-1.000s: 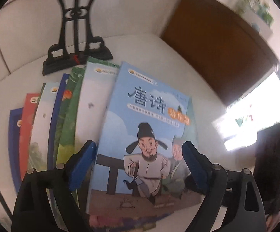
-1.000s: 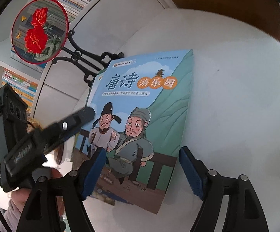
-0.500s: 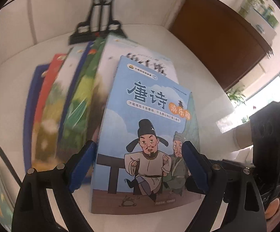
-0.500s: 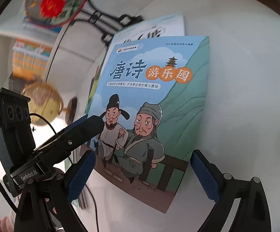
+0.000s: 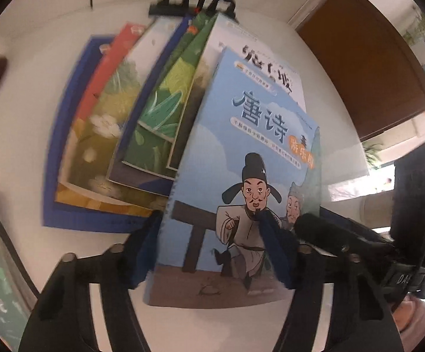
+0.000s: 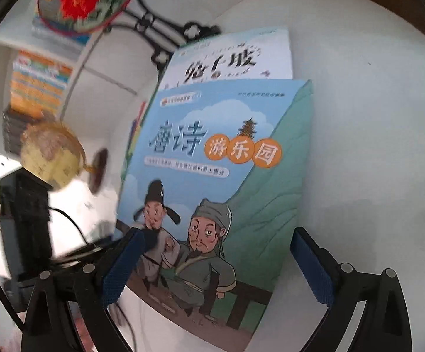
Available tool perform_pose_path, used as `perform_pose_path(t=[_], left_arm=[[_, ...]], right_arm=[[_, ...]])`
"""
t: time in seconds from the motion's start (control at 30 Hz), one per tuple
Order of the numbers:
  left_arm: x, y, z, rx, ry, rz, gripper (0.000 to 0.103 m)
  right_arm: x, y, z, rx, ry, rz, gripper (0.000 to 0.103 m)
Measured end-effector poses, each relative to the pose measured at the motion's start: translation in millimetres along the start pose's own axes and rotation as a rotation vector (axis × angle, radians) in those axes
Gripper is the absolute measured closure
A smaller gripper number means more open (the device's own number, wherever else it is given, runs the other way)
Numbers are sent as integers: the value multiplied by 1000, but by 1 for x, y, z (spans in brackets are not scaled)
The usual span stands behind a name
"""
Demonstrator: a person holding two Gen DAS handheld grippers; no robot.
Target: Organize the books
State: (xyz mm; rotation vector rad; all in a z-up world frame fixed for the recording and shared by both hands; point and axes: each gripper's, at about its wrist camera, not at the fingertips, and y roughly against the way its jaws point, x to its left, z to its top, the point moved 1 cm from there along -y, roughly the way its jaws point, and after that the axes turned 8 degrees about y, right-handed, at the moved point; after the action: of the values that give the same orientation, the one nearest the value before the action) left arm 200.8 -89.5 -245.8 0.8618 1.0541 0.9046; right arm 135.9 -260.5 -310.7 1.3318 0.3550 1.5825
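1. Your left gripper (image 5: 212,252) has just been closing, and the blue poetry book (image 5: 241,176) is between its jaws. One blue pad lies on the cover over the robed figure, the other sits at the book's left edge. Motion blur hides whether the pads actually press, so I cannot tell if it is clenched on the book yet.

2. That book is the top one of the fan of books (image 5: 118,123) spread across the white table (image 5: 27,117). Its left edge looks raised off the books beneath it, which is probably why you went for that side: a lifted edge gives a pad room to slip under.

3. Your right gripper (image 6: 212,264) has just been opening and now stands released, at its widest. Its two pads straddle the book's lower end without touching it (the right pad is just beside the cover's right edge). That placement suggests it is there to steady the book, not to carry it.

4. The white-covered book (image 6: 230,55) shows above the blue one because it lies underneath, offset toward the black ornate stand (image 6: 165,38).

5. My guess is you are taking the top book first so the fan can be gathered one cover at a time.
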Motion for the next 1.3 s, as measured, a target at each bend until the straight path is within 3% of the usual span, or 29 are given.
perform_pose_path(t=[0.07, 0.2, 0.27, 0.33, 0.47, 0.5, 0.57, 0.63, 0.7, 0.77, 0.87, 0.93, 0.97, 1.07, 1.2, 1.3], left_arm=[[-6, 6, -9, -10, -28, 28, 51], [-1, 5, -30, 38, -22, -19, 55], [3, 0, -39, 55, -22, -4, 55], [8, -1, -34, 42, 5, 44, 55], [11, -1, -19, 26, 100, -10, 55], [7, -2, -18, 31, 98, -21, 54], [-5, -1, -20, 9, 44, 43, 55], [-13, 7, -26, -27, -10, 95, 57], [-11, 17, -29, -48, -9, 77, 58], [-6, 27, -29, -51, 23, 34, 60], [-2, 29, -25, -69, 28, 49, 61], [0, 26, -23, -58, 36, 35, 61], [-2, 23, -25, -54, 34, 38, 61], [-4, 18, -31, -42, 13, 66, 61], [-5, 12, -36, -27, -10, 106, 61], [0, 8, -35, -16, 8, 109, 61]], right_arm=[[2, 0, -3, 31, 23, -7, 4], [-6, 7, -16, 40, -19, 15, 4], [-11, 11, -20, 25, -24, 31, 4], [-15, 14, -19, 13, -27, 37, 4], [-11, 11, -15, 15, 10, 19, 3], [-9, 9, -14, 21, 26, 16, 2], [-6, 8, -14, 39, 37, 8, 4], [-11, 12, -15, 46, 14, 1, 21], [-20, 23, -17, 19, -34, 26, 53], [-28, 42, -19, -47, -67, 141, 61], [-18, 61, -20, -96, 8, 303, 64], [-11, 59, -20, -69, 63, 262, 64], [-10, 51, -20, -34, 81, 200, 64], [-21, 31, -23, 18, 54, 117, 64], [-35, 24, -29, 15, -34, 152, 64], [-37, 37, -31, -18, -38, 281, 65]])
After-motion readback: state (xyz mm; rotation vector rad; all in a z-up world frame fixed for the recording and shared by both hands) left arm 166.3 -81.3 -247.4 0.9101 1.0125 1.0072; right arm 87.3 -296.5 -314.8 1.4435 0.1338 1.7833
